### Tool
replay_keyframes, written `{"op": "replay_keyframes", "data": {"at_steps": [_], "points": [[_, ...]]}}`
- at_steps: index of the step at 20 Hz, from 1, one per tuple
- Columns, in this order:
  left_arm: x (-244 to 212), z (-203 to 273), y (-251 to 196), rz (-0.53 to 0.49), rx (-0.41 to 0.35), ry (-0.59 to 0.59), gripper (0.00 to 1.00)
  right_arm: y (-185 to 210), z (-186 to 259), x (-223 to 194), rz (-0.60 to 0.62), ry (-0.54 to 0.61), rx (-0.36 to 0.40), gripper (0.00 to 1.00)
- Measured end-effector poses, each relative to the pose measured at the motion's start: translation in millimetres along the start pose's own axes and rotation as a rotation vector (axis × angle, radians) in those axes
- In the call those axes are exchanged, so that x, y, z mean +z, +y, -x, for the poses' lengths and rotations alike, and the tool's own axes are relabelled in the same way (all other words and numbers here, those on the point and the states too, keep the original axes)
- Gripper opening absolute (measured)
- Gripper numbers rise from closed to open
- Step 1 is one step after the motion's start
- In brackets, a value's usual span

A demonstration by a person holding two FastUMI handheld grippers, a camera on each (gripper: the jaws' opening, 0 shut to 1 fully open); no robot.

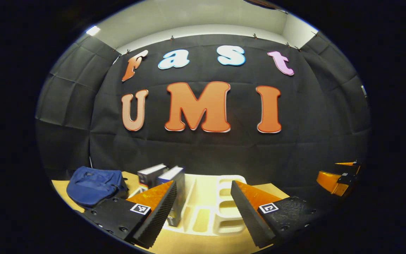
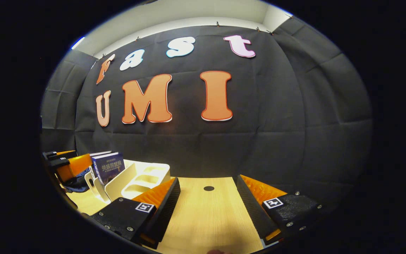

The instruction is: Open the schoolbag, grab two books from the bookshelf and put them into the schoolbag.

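Blue fabric schoolbag (image 1: 92, 186): lies slumped on the wooden table (image 2: 206, 215), at the far left in the left gripper view. No opening can be seen from this angle; judged still to be opened.

White plastic bookshelf (image 1: 206, 204): a slotted rack, standing just right of the schoolbag and directly ahead of the left gripper (image 1: 203, 204). Its dividers run away from the camera.

Books (image 1: 164, 176): two, standing in the rack's left slots, leaning a little, spines and top edges up. Their long faces run roughly in line with the dividers. In the right gripper view the dark blue cover of one faces the camera.

Left gripper: fingers wide apart, holding nothing, touching nothing. The rack shows between them; the near book sits just behind the left finger. The schoolbag lies off to the left of these fingers, outside their span.

Right gripper (image 2: 208, 208): fingers likewise wide apart and empty, with bare tabletop and a small dark hole (image 2: 208, 188) between them. The rack and books (image 2: 108, 165) lie well to its left, the schoolbag farther off again behind the left gripper, which shows at the left edge.

Relation governing the coming move: the schoolbag is on the left gripper's side and nearer to it. Judgement: the left gripper would need to swing left to reach the bag.
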State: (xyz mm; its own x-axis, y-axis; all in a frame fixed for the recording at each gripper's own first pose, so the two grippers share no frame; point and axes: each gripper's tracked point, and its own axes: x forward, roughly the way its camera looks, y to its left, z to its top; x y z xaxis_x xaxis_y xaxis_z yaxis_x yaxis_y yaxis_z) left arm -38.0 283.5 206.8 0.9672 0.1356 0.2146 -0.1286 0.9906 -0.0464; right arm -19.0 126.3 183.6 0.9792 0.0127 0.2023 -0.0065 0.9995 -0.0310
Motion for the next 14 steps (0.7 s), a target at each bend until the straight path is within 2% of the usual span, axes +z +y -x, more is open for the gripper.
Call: {"op": "replay_keyframes", "data": {"at_steps": [2, 3, 4, 8, 9, 11, 13, 14], "points": [[14, -2, 45, -0.002, -0.016, 0.004, 0.95, 21, 6, 23, 0.004, -0.027, -0.034, 0.96], [20, -4, 65, -0.003, -0.03, 0.013, 0.98, 32, 8, 29, 0.005, -0.018, -0.052, 0.96], [25, -8, 82, -0.001, -0.051, 0.02, 0.96, 45, 10, 33, 0.012, -0.003, -0.073, 0.96], [46, -32, 134, 0.004, -0.14, 0.022, 0.94, 93, 20, 49, -0.012, 0.037, -0.166, 0.96], [52, -37, 145, -0.003, -0.163, 0.013, 0.95, 105, 21, 58, -0.01, 0.021, -0.179, 0.96], [59, -48, 156, -0.005, -0.211, 0.012, 0.95, 108, 24, 71, 0.079, 0.011, -0.223, 0.95], [67, -54, 158, 0.007, -0.259, 0.003, 0.95, 115, 33, 91, 0.069, 0.001, -0.245, 0.96], [72, -55, 158, 0.007, -0.276, -0.006, 0.95, 108, 41, 102, 0.064, -0.01, -0.282, 1.0]]}}
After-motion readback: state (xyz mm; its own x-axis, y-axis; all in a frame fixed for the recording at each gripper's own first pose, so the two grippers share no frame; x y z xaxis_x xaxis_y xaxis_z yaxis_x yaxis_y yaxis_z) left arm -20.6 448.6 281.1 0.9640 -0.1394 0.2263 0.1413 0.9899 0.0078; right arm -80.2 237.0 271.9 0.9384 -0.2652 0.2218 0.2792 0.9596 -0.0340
